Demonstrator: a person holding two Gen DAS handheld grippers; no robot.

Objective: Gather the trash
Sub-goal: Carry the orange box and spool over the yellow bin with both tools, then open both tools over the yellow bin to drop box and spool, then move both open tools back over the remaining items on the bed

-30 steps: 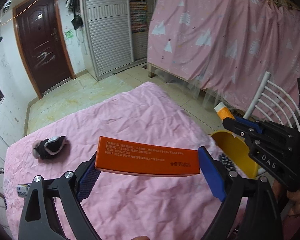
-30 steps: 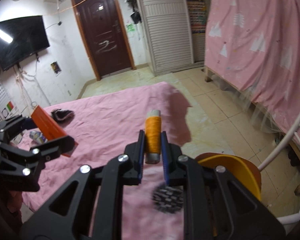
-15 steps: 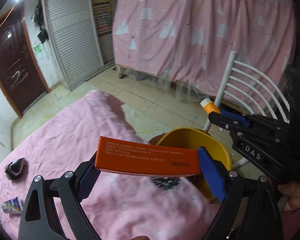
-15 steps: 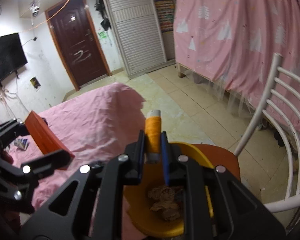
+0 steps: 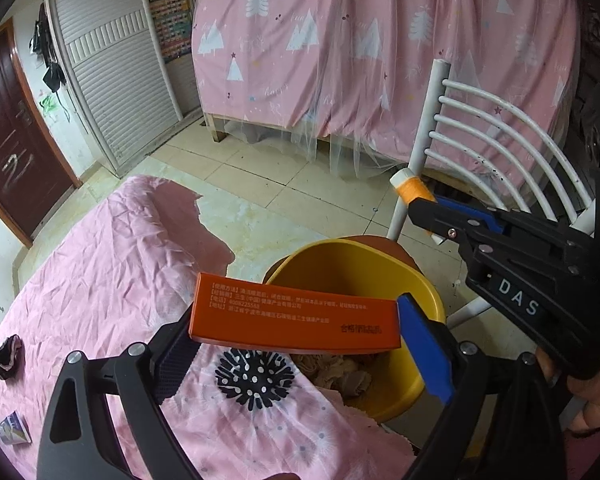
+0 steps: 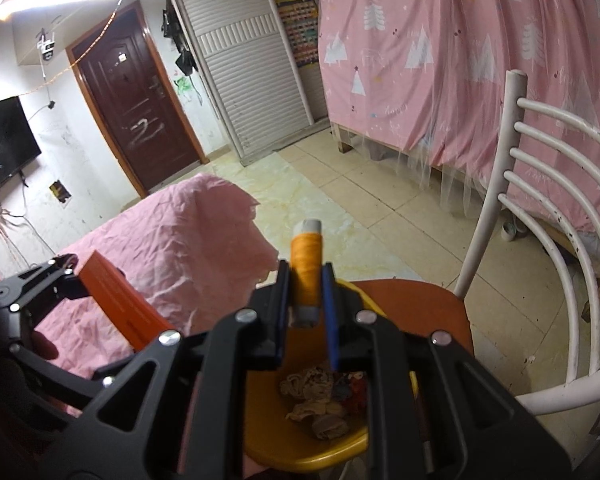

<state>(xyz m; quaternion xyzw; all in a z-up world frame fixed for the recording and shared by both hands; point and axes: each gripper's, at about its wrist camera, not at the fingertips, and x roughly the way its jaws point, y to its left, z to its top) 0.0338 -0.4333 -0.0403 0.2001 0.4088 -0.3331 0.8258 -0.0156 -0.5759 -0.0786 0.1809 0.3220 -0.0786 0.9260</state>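
Both loads sit above the bin (image 5: 416, 280). Left claw (image 5: 296, 344) pinches box (image 5: 296, 316) crosswise over the near rim; right claw (image 6: 305, 300) pinches spool (image 6: 306, 256) upright over the far rim. Right looks nearer centre, so I'd drop it first.

Left claw (image 5: 296, 334) and right claw (image 6: 305, 295) both clamped, side by side, angled downward.

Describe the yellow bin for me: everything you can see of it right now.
The yellow bin is a smooth, plastic-looking tub with a rounded rim and an open top. It stands upright on the reddish seat of the white chair, beside the edge of the pink-covered table. Crumpled brownish scraps already lie in its bottom. The left hand-held gripper holds an orange box over its near rim; the right hand-held gripper holds an orange thread spool just above it. Neither touches the bin.
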